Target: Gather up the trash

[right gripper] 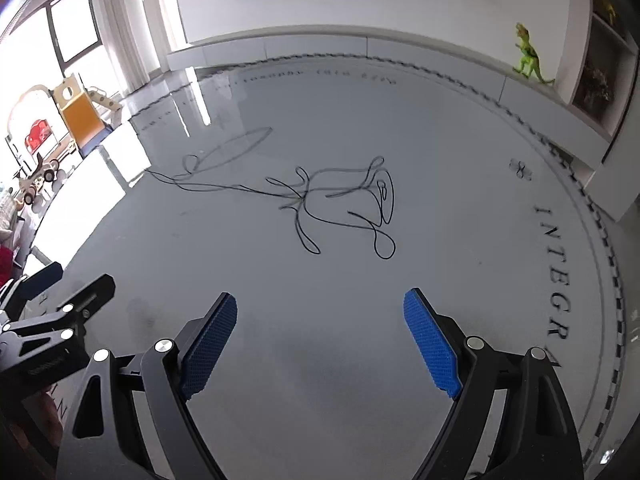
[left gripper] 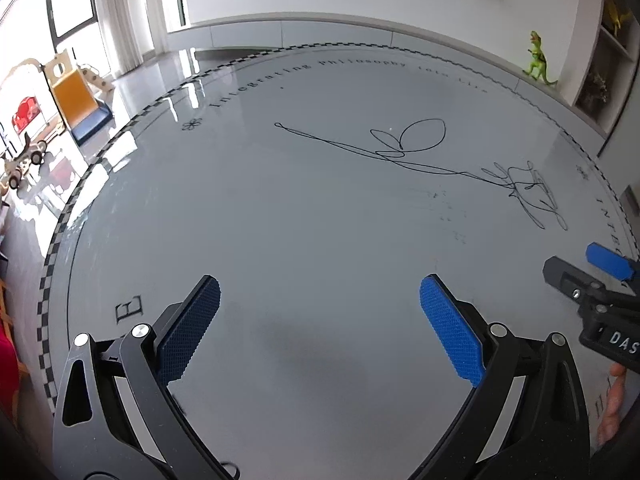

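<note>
Nearest: left gripper (left gripper: 320, 320) w/ fingers (left gripper: 448, 328) wide apart, nothing between them. Right gripper (right gripper: 320, 340) same, fingers (right gripper: 428, 344) spread wide & empty. Both hang over the round grey bench (left gripper: 280, 240), which looks shiny & smooth.

A bit farther, mid bench: the trash, a long thin black string (right gripper: 340, 200). It lies flat in loops & squiggles, closer to the right gripper. One long tail runs off to the far left.

I think it's very light & floppy, not stiff. Hard to pinch bc it's so thin & the bench looks slippery. Best spot prob the tangled bunch, where many loops cross, so more gets caught at once.

Far away: green toy dinosaur (left gripper: 538, 60) on a ledge, right side.
</note>
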### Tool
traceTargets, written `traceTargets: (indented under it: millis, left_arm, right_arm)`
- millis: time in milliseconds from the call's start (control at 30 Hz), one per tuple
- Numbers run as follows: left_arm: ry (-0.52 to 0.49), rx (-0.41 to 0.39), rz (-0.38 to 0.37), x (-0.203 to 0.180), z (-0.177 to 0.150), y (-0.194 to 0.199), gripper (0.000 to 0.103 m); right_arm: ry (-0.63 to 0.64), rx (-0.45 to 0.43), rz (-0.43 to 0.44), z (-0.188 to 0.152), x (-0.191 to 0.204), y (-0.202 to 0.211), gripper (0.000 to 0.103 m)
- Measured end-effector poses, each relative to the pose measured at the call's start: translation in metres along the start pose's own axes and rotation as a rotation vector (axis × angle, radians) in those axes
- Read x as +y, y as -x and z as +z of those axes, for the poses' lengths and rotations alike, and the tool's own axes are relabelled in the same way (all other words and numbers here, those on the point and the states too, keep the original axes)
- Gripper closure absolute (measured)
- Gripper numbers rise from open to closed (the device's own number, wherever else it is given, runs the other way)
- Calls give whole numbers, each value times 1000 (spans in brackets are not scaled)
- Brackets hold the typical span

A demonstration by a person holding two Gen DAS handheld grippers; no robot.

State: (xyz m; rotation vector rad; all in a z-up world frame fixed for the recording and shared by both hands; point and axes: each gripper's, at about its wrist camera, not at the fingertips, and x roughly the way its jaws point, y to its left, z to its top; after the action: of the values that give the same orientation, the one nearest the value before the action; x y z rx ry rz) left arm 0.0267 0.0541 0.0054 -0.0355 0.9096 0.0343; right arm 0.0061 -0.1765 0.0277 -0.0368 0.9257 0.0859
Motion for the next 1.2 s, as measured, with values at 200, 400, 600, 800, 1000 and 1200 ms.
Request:
traceTargets:
  millis: [200, 400, 600, 800, 1000, 1200]
  left_arm:
    - [-12, 45, -2, -2, 2, -5, 6]
    - [-13, 45, -2, -1, 3, -5, 6]
    - [-13, 45, -2, 0, 3, -5, 6]
    - [-13, 45, -2, -1, 2, -4, 6]
    - [-12, 45, -2, -1, 2, -6, 6]
    - [-12, 45, -2, -1, 2, -6, 6]
  right_arm:
    - [46, -12, -39, 0, 8, -5, 9]
    - [50, 1, -38, 0, 9, -9, 3]
    - [49, 1, -36, 0, 8, -9, 3]
    - [49, 1, -36, 0, 7, -10, 3]
    - [49, 1, -36, 0, 7, -10, 3]
    - [49, 1, -36, 0, 7, -10, 3]
